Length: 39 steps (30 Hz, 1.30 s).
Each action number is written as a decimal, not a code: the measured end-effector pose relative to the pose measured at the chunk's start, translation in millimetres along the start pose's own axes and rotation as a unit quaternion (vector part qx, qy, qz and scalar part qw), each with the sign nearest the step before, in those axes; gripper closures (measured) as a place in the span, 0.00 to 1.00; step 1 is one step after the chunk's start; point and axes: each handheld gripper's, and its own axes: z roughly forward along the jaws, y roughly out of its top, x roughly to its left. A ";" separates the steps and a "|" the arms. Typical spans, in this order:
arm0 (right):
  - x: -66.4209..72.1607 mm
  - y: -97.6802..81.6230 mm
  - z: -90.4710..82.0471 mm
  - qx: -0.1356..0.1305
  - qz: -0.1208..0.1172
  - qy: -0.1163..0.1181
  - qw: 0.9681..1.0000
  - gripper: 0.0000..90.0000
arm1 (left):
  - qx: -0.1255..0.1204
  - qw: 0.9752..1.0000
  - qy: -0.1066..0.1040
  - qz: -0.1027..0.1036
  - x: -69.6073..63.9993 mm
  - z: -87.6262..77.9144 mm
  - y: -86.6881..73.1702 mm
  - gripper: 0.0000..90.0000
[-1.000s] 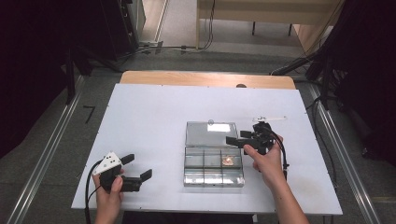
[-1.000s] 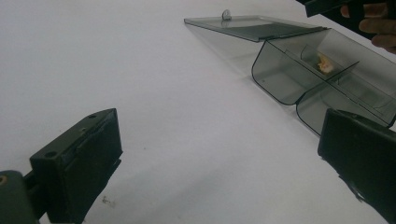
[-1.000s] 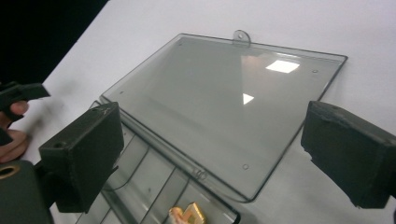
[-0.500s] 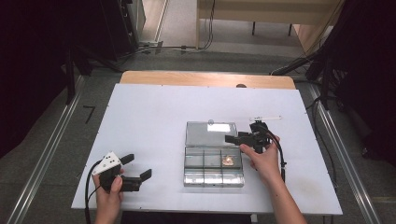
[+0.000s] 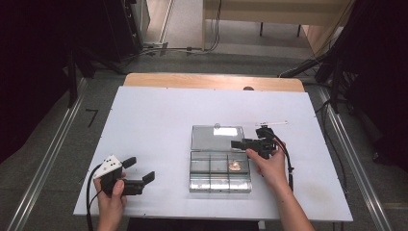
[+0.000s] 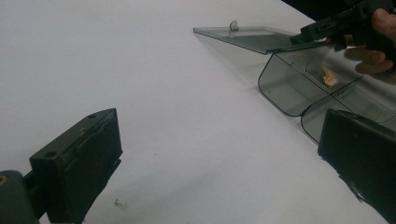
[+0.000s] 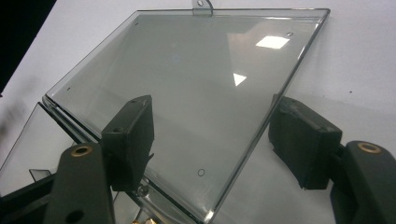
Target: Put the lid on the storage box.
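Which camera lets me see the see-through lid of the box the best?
The right gripper view: the lid shows large there, edge to edge, with its small tab on top. The high view shows it small, lying open behind the compartments. The left gripper view shows it far off, as a thin slanted sheet.

The table [image 5: 159, 120] is white and plain, with a light wood edge at the far side. The box [image 5: 220, 169] is clear and a bit grey, like smoky glass. Its lid [image 7: 187, 93] is the same see-through grey, with bright white spots of light on it. A small thing [image 5: 234, 166] inside the box is pale orange. The right gripper [image 5: 240, 143] is black. Its jaws in the right gripper view are black too, with little gold rings on the arms. The left gripper [image 5: 139, 169] is black with a white-grey plate on top. Both cables are black. The floor [image 5: 43, 159] is dark grey.
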 end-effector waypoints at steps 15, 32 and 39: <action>-6.1 -1.7 0.4 -0.007 0.007 0.019 1.000 0.39 | 0.000 1.000 -0.017 0.021 -17.1 13.5 18.4 0.00; -6.4 -3.0 0.0 -0.011 0.007 0.021 1.000 0.39 | 0.012 0.998 -0.047 0.038 -40.0 50.2 46.3 0.00; -6.4 -3.1 0.0 -0.012 0.006 0.020 1.000 0.39 | 0.017 0.997 -0.057 0.040 -44.4 64.4 58.6 0.00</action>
